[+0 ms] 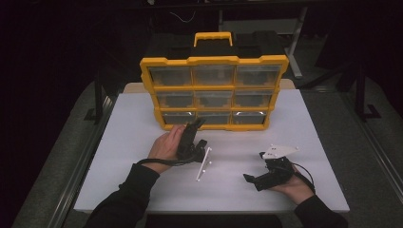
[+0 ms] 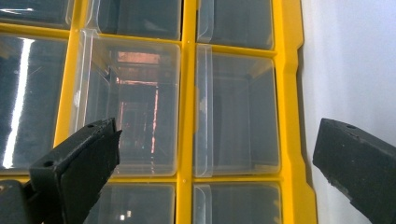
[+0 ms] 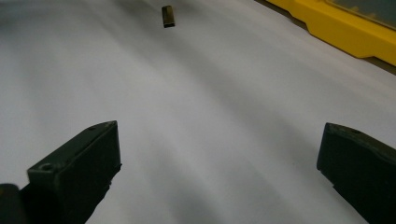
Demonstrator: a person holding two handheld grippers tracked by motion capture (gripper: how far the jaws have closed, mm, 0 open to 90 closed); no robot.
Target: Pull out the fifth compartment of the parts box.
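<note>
At centre frame, the left gripper (image 1: 196,124), jaws wide and empty, nears the yellow organizer's (image 1: 214,60) bottom-row drawer (image 2: 238,114); likely next, gripping its front; the right gripper (image 1: 252,178) idles open, lower right.

white table (image 1: 304,142), small dark bit (image 3: 168,16)

A white bench (image 1: 142,137) carries the things. A yellow drawer organizer (image 1: 215,61) with clear drawers stands upright at the far middle of its top, its base touching the surface. Near the organizer's front, toward the person's side, the top lies bare and white. In the right gripper view a small dark piece (image 3: 168,16) lies on the surface, well apart from the organizer's yellow edge.
</note>
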